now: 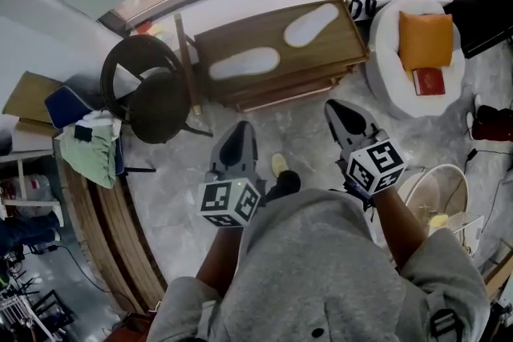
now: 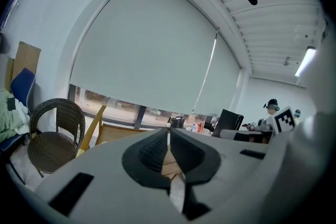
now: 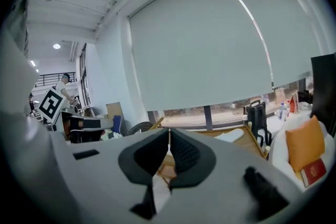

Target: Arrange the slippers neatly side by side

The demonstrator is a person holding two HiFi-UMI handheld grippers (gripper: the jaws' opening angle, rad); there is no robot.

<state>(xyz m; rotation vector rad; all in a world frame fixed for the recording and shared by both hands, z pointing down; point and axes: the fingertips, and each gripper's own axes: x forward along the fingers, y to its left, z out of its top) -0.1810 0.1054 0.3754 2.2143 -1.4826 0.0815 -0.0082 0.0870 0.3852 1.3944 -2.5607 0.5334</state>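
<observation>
Two white slippers lie apart on a low wooden table: one at its left, the other further back at its right, each at a different angle. My left gripper and right gripper hover over the floor short of the table, side by side. Both are shut with nothing between the jaws. In the left gripper view the left gripper points toward the table. From the right gripper, the right gripper view shows a slipper lying on the table.
A dark wicker chair stands left of the table. A white round seat with an orange cushion and a red book stands to the right. A floor fan is at the right, a green cloth at the left.
</observation>
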